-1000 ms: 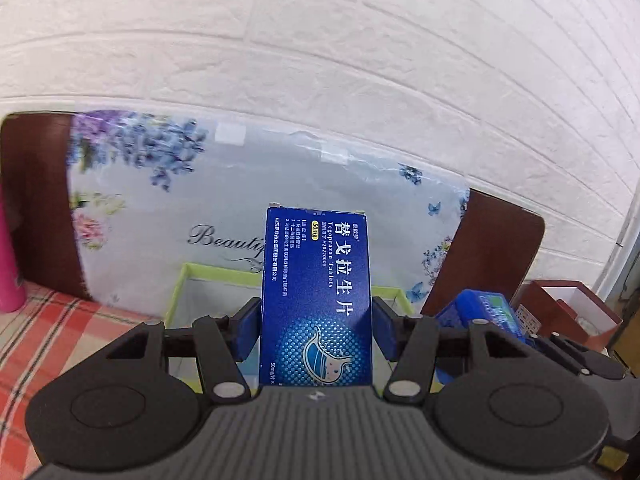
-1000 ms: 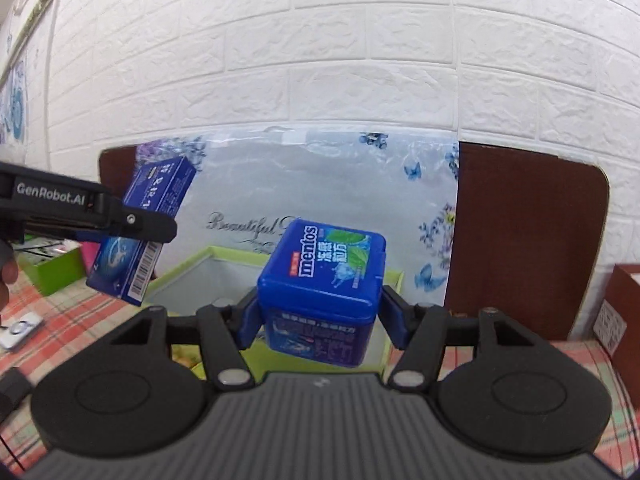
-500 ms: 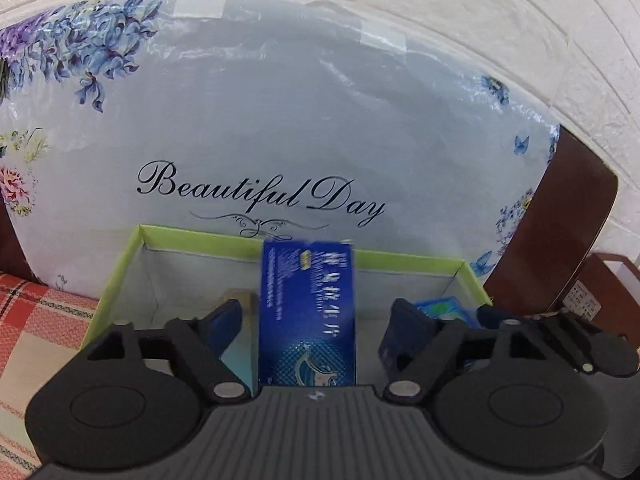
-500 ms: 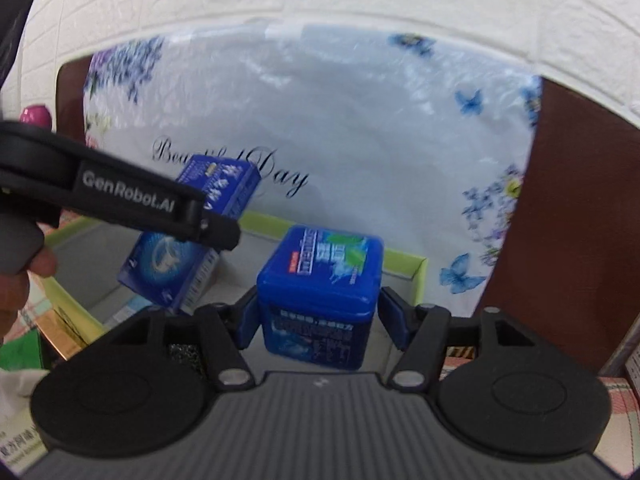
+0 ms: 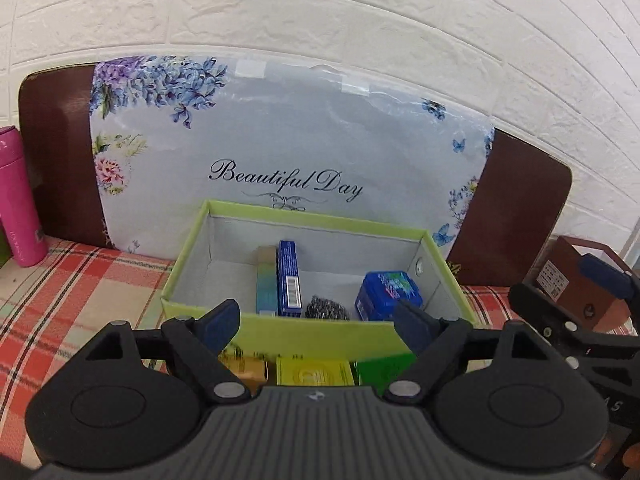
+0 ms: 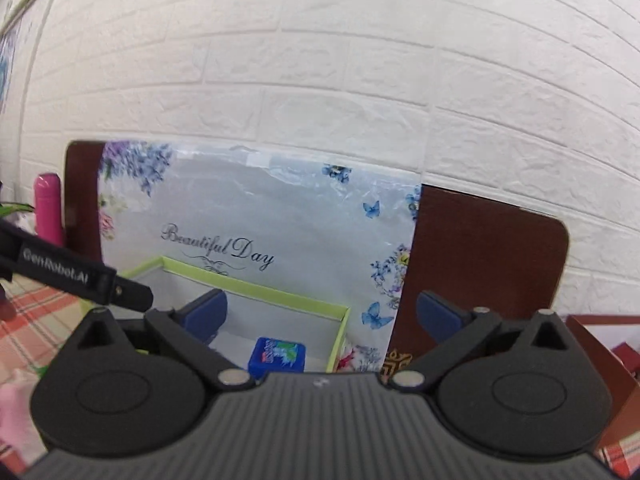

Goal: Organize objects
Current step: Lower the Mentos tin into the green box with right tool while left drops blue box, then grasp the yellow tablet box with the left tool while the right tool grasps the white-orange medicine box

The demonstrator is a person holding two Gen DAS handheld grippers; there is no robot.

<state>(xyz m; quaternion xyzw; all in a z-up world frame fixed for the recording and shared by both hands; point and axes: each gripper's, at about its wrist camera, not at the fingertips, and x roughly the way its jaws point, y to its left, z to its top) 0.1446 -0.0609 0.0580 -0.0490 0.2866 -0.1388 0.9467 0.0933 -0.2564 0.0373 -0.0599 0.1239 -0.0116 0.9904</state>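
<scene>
A white brick wall stands behind my worktop (image 5: 80, 280), which wears a red plaid cloth, and a floral "Beautiful Day" panel (image 5: 288, 140) leans against a brown board at the back. In front of that panel sits the green box (image 5: 304, 336), open at the top. My left claw (image 5: 316, 320) hangs just before the box's near wall, spread wide with nothing between its blue pads; its jaws have just been opening. Inside the box the blue medicine carton (image 5: 289, 278) stands on edge beside a teal carton (image 5: 266, 280), with a steel scourer (image 5: 326, 307) next to them and the blue mint tub (image 5: 388, 295) near the right wall. My right claw (image 6: 320, 316) is also spread wide and empty, its jaws having just been opening, and the mint tub (image 6: 277, 356) lies below it on the box floor. A pink bottle (image 5: 18, 196) stands at the left, and small yellow and green packets (image 5: 316, 372) lie before the box.
</scene>
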